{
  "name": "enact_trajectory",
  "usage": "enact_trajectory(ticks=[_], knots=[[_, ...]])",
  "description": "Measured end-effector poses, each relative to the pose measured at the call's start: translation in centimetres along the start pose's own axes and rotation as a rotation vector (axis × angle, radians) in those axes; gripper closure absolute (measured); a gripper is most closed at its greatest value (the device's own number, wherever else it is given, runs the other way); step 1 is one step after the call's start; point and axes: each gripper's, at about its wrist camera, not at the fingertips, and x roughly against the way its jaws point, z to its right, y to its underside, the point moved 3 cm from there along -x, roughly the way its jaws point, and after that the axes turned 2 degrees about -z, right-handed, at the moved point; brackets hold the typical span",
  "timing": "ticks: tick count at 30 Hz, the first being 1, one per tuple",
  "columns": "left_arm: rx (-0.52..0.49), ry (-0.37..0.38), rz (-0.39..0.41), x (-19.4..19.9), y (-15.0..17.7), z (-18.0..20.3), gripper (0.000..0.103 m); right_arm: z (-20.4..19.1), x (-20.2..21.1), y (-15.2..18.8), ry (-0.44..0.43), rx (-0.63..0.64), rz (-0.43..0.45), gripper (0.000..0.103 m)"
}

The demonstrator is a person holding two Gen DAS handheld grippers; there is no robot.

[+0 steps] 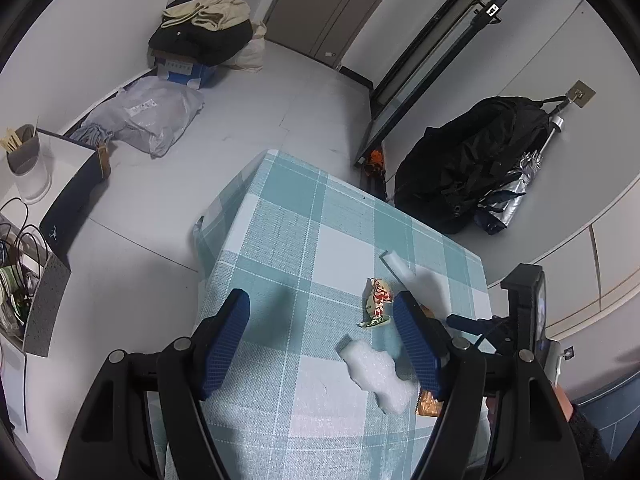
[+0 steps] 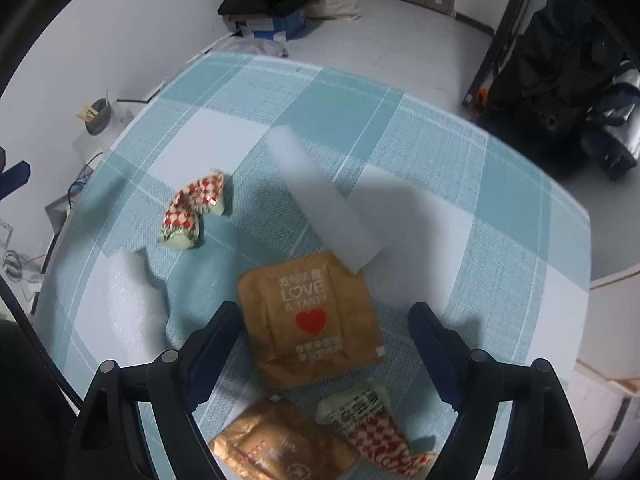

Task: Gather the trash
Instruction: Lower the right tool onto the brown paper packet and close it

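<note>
Right tool (image 2: 320, 340) hangs released over the tan packet (image 2: 310, 316); flat, light and slippery-looking, so pinching an edge probably works best.

We take this for a home. Beyond the checked tablecloth (image 1: 280, 232), clothes (image 1: 204, 24) piled on a box against the wall, a black backpack (image 1: 472, 160) hung off its far corner, closed door (image 1: 320, 4) behind.

Left gripper (image 1: 322, 312) jaws spread above checked tablecloth (image 1: 280, 240), crumpled wrapper (image 1: 377, 300) between.
</note>
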Motion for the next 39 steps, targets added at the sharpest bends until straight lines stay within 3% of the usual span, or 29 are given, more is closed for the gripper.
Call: enact_trajectory(ticks=[4, 11, 16, 18, 20, 25, 26, 29, 33, 39], knots=[[0.005, 0.0, -0.01, -0.3, -0.2, -0.1, 0.032, -0.1, 0.0, 0.2, 0.016, 0.015, 0.004, 0.019], [-0.01, -0.003, -0.018, -0.6, -0.1, 0.3, 0.032, -0.8, 0.7, 0.1, -0.022, 0.028, 0.027, 0.056], [-0.02, -0.007, -0.02, -0.7, 0.1, 0.6, 0.032, -1.3, 0.9, 0.5, -0.013, 0.055, 0.035, 0.065], [-0.025, -0.011, -0.018, -0.7, 0.0, 0.7, 0.032, -1.2, 1.3, 0.7, -0.046, 0.043, 0.044, 0.078], [-0.027, -0.014, -0.02, -0.9, 0.0, 0.9, 0.032, -0.8, 1.2, 0.5, -0.057, 0.027, 0.045, 0.082], [-0.033, -0.022, -0.022, -1.2, 0.0, 1.2, 0.032, -0.9, 1.6, 0.7, -0.045, 0.038, 0.069, 0.081], [-0.033, -0.023, -0.023, -1.3, 0.0, 1.3, 0.032, -1.0, 1.7, 0.7, -0.045, 0.043, 0.076, 0.074], [-0.03, -0.027, -0.031, -1.5, 0.1, 1.3, 0.032, -0.8, 1.7, 0.5, 0.014, 0.047, 0.094, 0.028], [-0.022, -0.026, -0.039, -1.8, 0.0, 1.3, 0.032, -0.4, 1.4, 0.1, 0.064, 0.068, 0.119, 0.028], [-0.016, -0.024, -0.046, -2.1, -0.1, 1.5, 0.032, 0.4, -0.5, -0.5, 0.027, 0.027, 0.05, 0.025]])
